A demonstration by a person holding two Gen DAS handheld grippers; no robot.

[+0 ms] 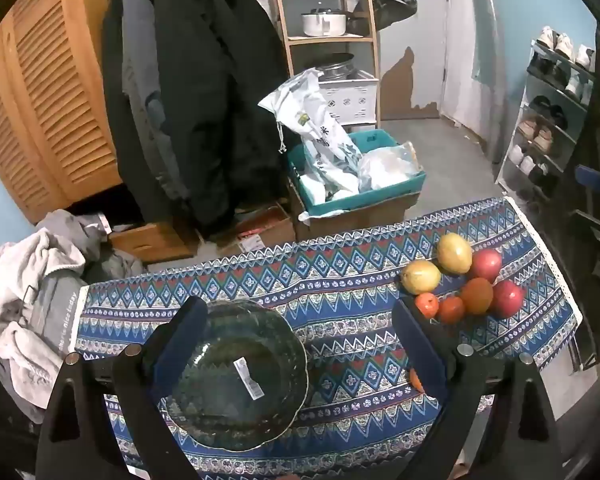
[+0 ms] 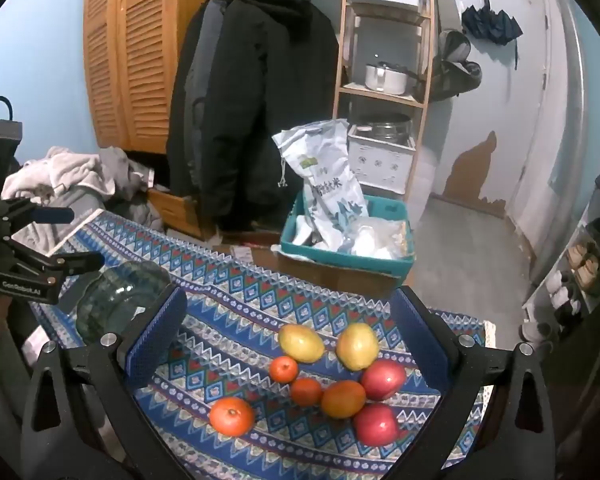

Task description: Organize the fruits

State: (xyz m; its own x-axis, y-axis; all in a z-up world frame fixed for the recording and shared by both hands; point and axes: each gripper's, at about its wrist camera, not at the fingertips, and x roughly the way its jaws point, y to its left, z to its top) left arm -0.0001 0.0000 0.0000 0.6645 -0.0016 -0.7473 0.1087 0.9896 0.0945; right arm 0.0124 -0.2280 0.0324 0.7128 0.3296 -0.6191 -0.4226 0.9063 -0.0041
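Here, "GenRobot.AI" on left tongs (image 2: 82, 238); both tongs (image 2: 288, 336) wide open, empty.

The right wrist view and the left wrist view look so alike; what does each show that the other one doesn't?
Only the right wrist view shows the lone orange in full, lying apart from the fruit cluster, the left tool from the side with its jaws open, and a folded umbrella on the wall.

Only the left wrist view shows the whole glass bowl, with nothing in it but a sticker label, and the shoe rack.

Both show the patterned tablecloth, two yellow mangoes, two red apples, the black coats and the teal crate.
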